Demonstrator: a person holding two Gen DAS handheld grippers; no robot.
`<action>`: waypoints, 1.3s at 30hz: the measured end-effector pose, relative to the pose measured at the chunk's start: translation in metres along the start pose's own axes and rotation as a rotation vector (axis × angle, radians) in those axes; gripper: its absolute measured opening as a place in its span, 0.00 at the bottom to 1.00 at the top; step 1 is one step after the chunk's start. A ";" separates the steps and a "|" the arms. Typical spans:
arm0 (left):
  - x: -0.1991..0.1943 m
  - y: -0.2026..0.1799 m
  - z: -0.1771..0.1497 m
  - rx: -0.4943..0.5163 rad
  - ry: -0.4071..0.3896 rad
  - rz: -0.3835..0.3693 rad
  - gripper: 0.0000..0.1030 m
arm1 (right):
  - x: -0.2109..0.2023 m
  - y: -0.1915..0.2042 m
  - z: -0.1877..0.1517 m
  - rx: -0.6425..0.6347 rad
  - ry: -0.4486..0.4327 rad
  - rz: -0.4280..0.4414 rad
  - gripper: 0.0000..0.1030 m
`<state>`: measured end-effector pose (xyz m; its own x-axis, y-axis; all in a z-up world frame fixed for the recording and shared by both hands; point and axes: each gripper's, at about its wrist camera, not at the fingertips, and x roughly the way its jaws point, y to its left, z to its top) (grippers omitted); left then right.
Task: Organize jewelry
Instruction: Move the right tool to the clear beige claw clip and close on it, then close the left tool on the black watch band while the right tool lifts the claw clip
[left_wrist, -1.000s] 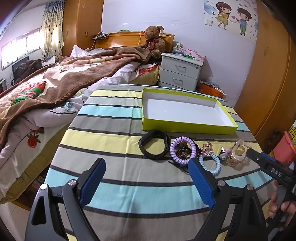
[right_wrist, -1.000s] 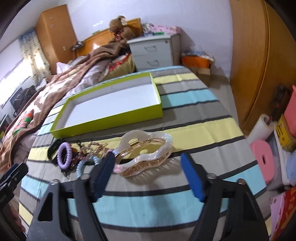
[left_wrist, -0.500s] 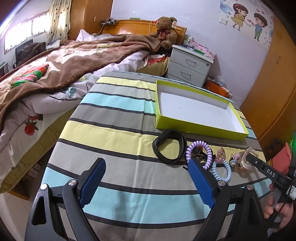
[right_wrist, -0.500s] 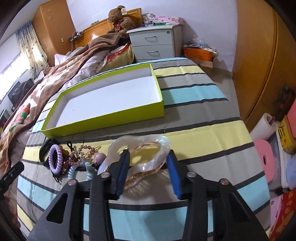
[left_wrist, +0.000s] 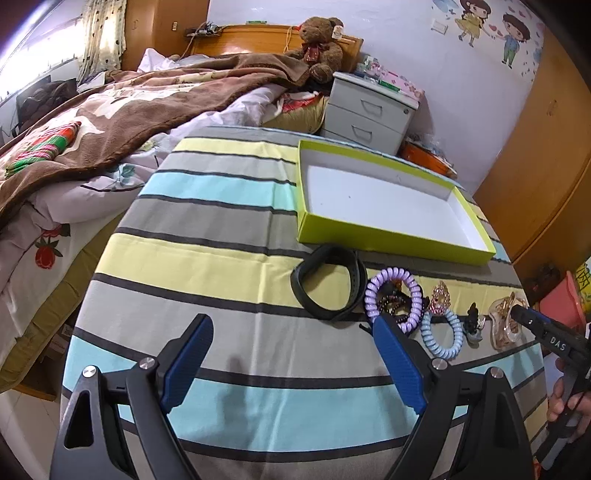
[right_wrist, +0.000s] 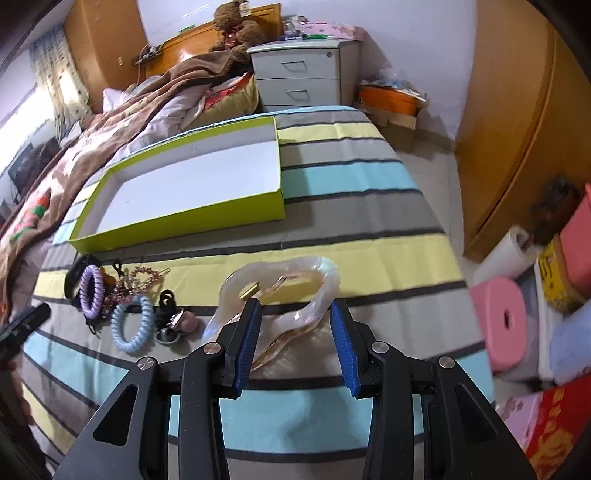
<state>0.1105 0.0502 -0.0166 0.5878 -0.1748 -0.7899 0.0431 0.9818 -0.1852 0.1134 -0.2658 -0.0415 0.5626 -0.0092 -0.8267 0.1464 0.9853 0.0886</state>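
Note:
A pearly hair claw clip (right_wrist: 295, 291) lies on the striped tablecloth, and my right gripper (right_wrist: 295, 325) is shut on it, its blue pads pressing both sides. The clip also shows in the left wrist view (left_wrist: 504, 325). To its left lie a light-blue coil hair tie (right_wrist: 131, 326), a purple coil tie (right_wrist: 91, 288), a black band (left_wrist: 328, 288), a pink hairpin (left_wrist: 439, 297) and small dark clips (right_wrist: 168, 314). The empty lime-green box (right_wrist: 184, 218) sits behind them. My left gripper (left_wrist: 291, 350) is open and empty above the cloth.
The bed (left_wrist: 110, 122) with a brown blanket runs along the table's left. A grey nightstand (right_wrist: 303, 74) stands behind. A pink stool (right_wrist: 506, 321), a paper roll (right_wrist: 509, 251) and boxes sit on the floor to the right.
My right gripper closed from wide open onto the claw clip. My left gripper drifted left and back; the jewelry now sits further right in its view.

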 end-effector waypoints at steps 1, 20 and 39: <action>0.002 -0.001 0.000 0.003 0.007 0.001 0.87 | 0.001 -0.001 -0.001 0.025 0.009 -0.001 0.40; 0.015 0.000 0.013 0.051 0.029 0.022 0.77 | -0.001 -0.018 -0.007 -0.068 -0.047 -0.119 0.12; 0.053 -0.018 0.034 0.269 -0.027 0.012 0.66 | 0.012 -0.012 -0.010 -0.117 -0.051 -0.066 0.12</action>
<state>0.1687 0.0258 -0.0351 0.6111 -0.1643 -0.7743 0.2470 0.9690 -0.0107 0.1100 -0.2764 -0.0584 0.5961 -0.0804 -0.7989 0.0905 0.9954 -0.0327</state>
